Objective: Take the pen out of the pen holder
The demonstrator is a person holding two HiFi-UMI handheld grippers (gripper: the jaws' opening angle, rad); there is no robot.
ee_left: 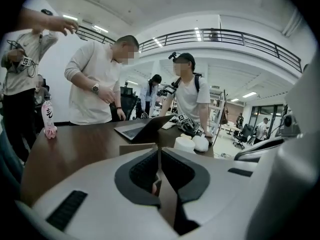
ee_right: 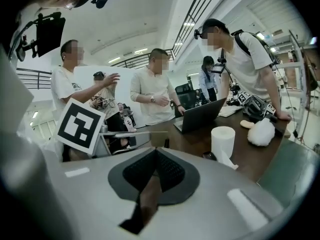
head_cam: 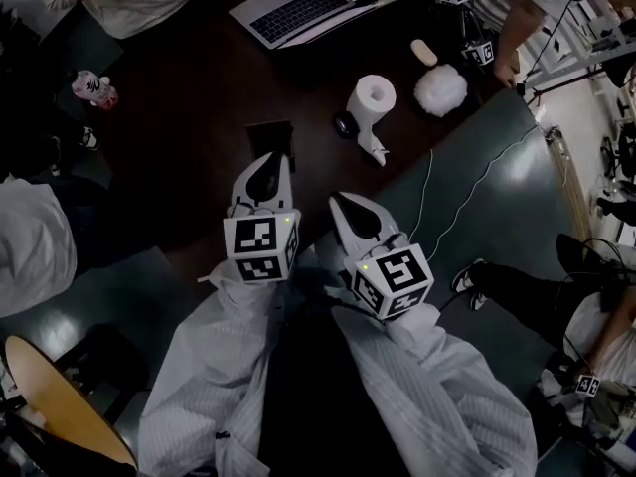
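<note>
A small dark square box, which looks like the pen holder, stands on the dark table just beyond my left gripper. In the left gripper view its tan top edge shows right past the jaws. I cannot make out a pen in any view. My left gripper is shut with nothing between its pads. My right gripper sits beside it, a little nearer to me, and its pads also meet with nothing held. From the right gripper view the box is ahead and slightly left.
A toilet paper roll, a small dark object and a white fluffy thing lie to the right of the box. An open laptop is at the far side, a pink bottle far left. People stand round the table.
</note>
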